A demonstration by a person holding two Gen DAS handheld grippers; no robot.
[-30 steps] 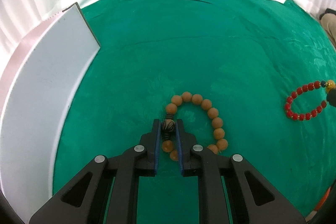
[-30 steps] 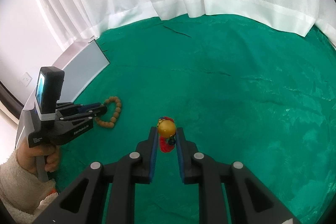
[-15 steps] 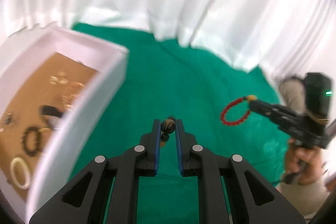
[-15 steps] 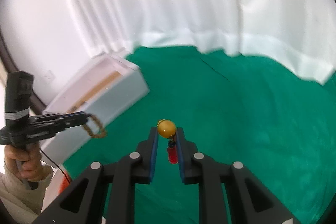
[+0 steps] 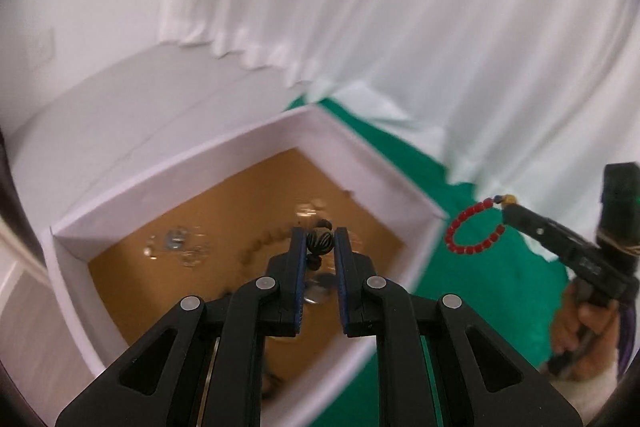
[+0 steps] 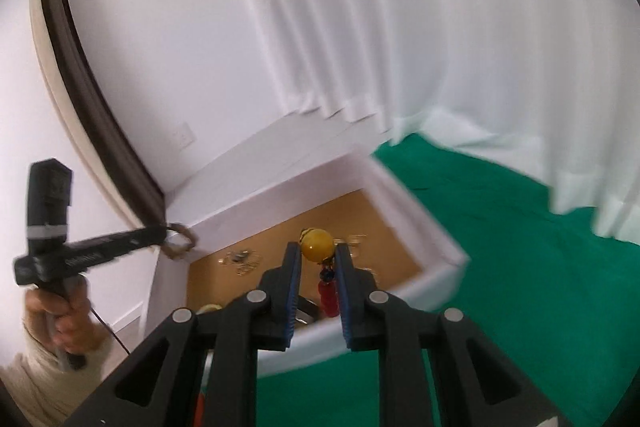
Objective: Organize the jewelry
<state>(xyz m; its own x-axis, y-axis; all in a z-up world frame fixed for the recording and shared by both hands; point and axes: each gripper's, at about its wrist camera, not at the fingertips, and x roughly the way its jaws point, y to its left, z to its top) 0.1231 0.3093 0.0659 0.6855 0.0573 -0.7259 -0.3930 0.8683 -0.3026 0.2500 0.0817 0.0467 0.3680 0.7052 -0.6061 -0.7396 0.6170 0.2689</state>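
My left gripper (image 5: 319,242) is shut on the dark striped bead of the tan bead bracelet (image 5: 319,242) and holds it above the open white box (image 5: 384,167) with its brown floor. The tan bracelet hangs from that gripper in the right wrist view (image 6: 180,241). My right gripper (image 6: 317,254) is shut on the yellow bead of the red bead bracelet (image 6: 327,295), which hangs between the fingers above the box's near wall (image 6: 436,251). In the left wrist view the red bracelet (image 5: 474,227) dangles from the right gripper, right of the box.
Several small jewelry pieces (image 5: 176,247) lie on the box's brown floor. Green cloth (image 6: 520,267) covers the table to the right of the box. White curtains (image 6: 400,27) hang behind. A wall stands left of the box.
Both grippers lifted their bracelets off the green cloth and swung left toward the box. The left gripper now hangs over the box's inside, the right over its near wall.
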